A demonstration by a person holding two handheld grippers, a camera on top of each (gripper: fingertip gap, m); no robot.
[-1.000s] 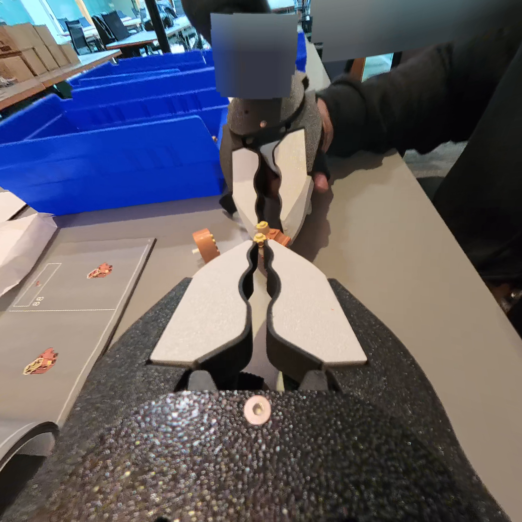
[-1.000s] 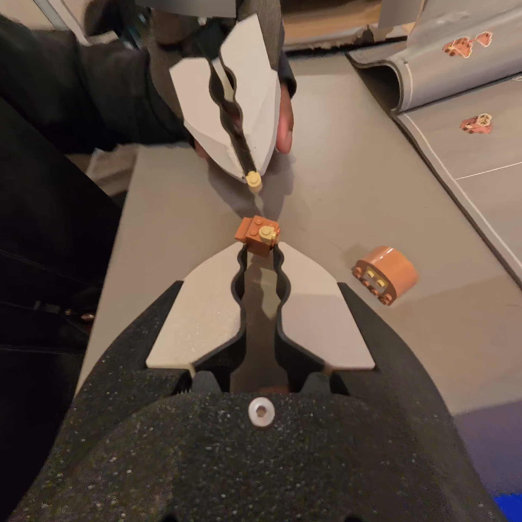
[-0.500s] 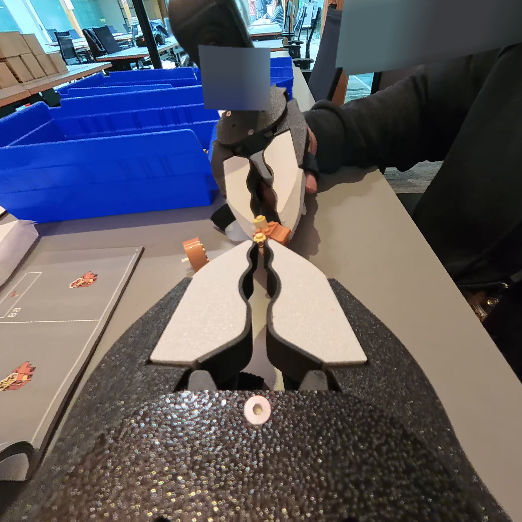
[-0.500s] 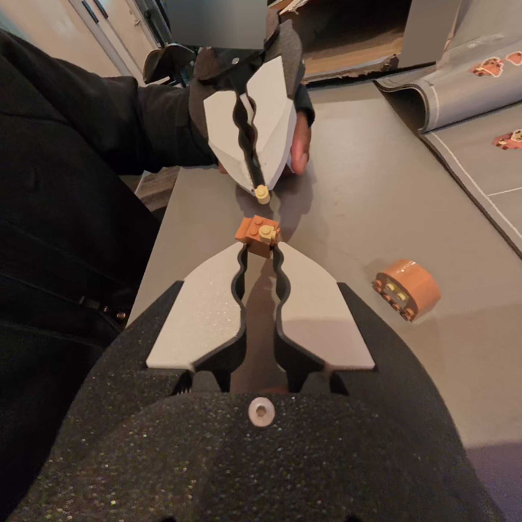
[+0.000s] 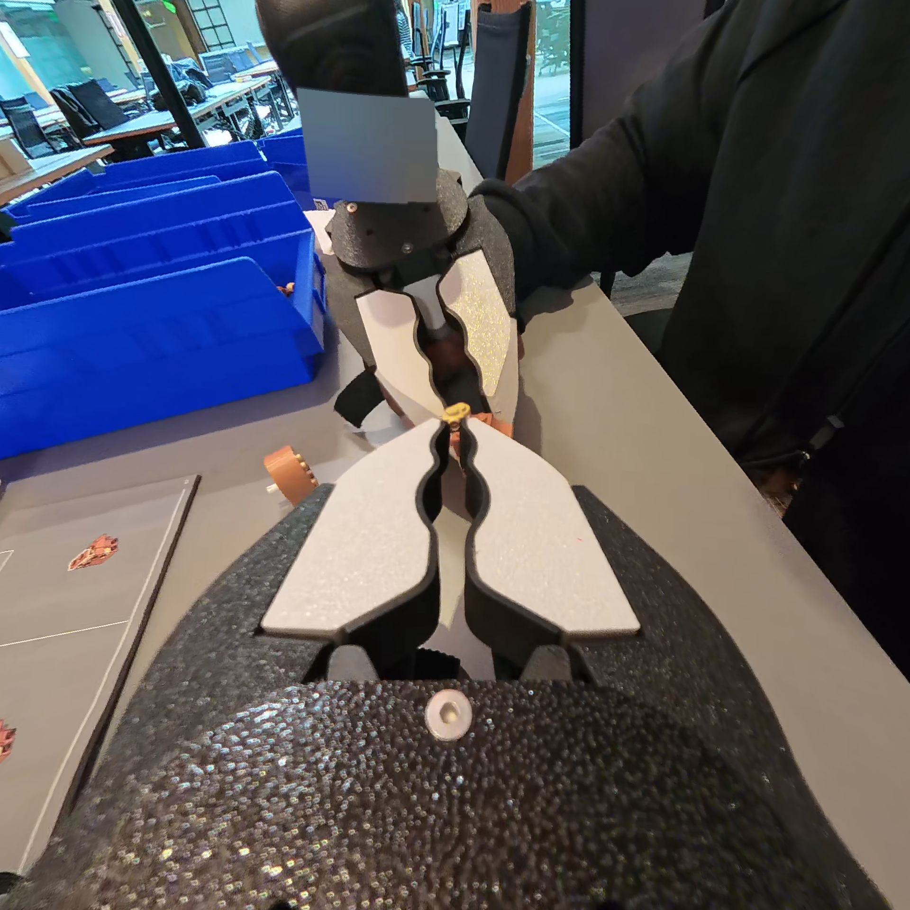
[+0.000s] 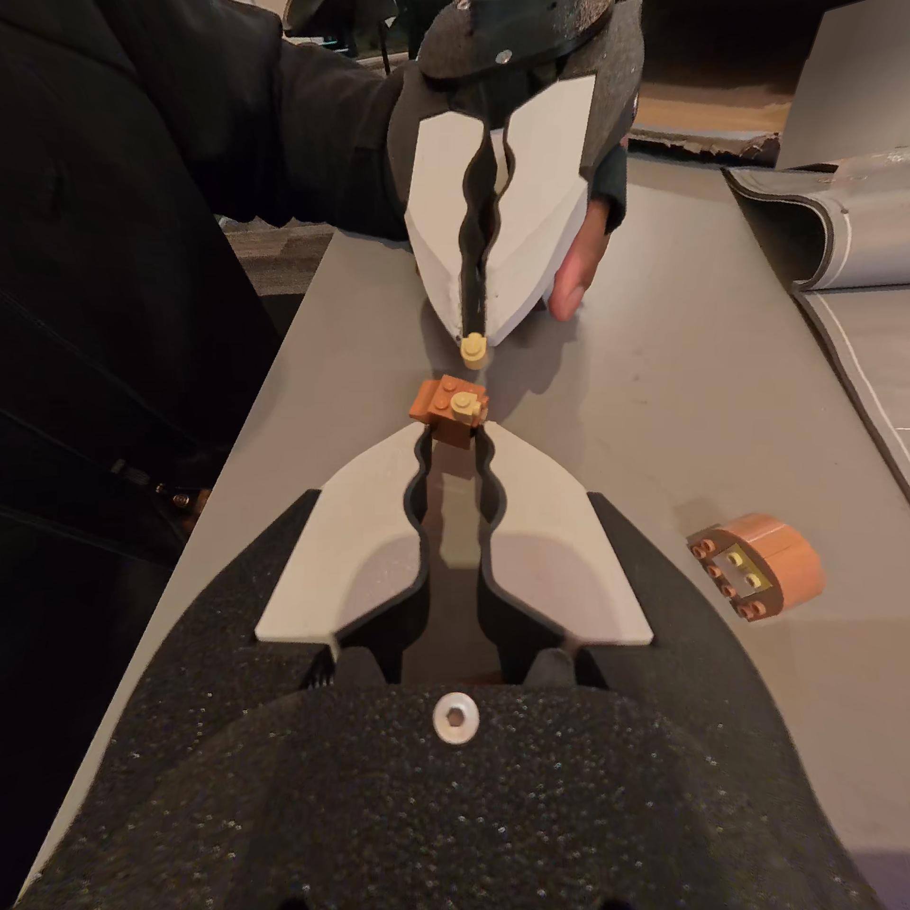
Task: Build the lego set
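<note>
Left wrist view: blue bins [image 5: 157,305].

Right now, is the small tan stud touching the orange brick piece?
Apart. The right wrist view shows grey table between the tan stud in the left gripper and the orange brick piece.

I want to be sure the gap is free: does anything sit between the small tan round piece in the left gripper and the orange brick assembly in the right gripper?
Nothing visible: only bare table lies between the tan round piece and the orange brick assembly.
</note>
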